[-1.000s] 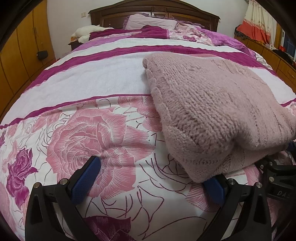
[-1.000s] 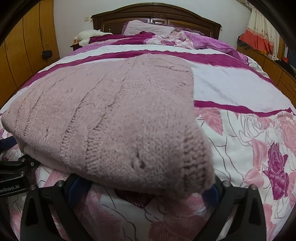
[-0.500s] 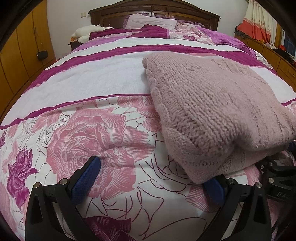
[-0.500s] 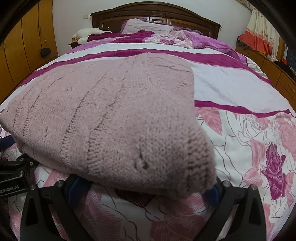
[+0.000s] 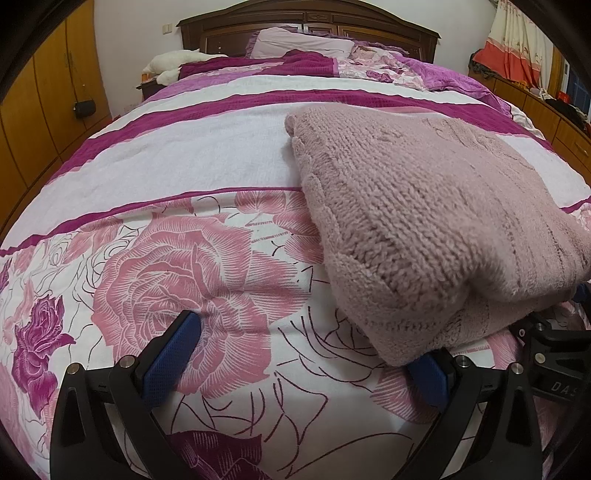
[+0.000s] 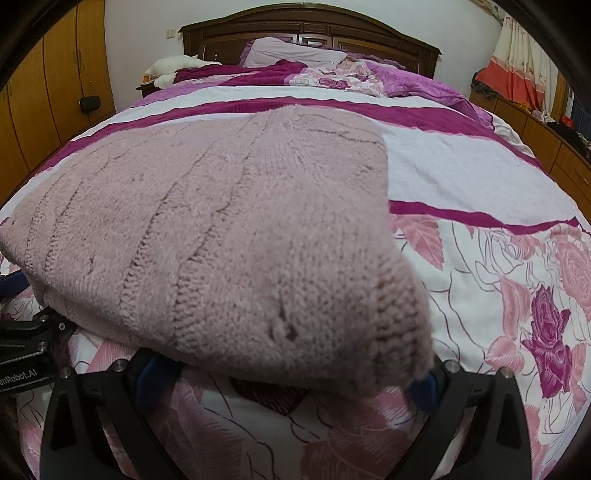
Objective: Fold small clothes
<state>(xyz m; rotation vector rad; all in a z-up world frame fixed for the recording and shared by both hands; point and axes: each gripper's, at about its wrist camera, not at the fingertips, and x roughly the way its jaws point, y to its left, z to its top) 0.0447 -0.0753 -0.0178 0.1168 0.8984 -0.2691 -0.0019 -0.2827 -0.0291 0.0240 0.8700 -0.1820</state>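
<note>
A folded dusty-pink knitted sweater (image 5: 424, 206) lies on the floral bedspread (image 5: 177, 266). My left gripper (image 5: 299, 354) is open at the sweater's near left corner; its right pad (image 5: 428, 380) sits under the fold's edge, its left pad (image 5: 173, 354) rests on bare bedspread. In the right wrist view the sweater (image 6: 221, 229) fills the middle, and its near edge drapes over my open right gripper (image 6: 284, 376), hiding most of both blue pads. The other gripper's black body shows at the left edge (image 6: 26, 354).
The bed runs back to a dark wooden headboard (image 5: 306, 22) with pillows (image 5: 303, 42) and a white plush toy (image 5: 173, 62). Wooden wardrobes (image 5: 40, 96) stand on the left. A low wooden cabinet (image 6: 546, 133) with curtains is on the right.
Almost nothing has moved. The right wrist view has shifted very slightly; the sweater and both grippers stay where they were.
</note>
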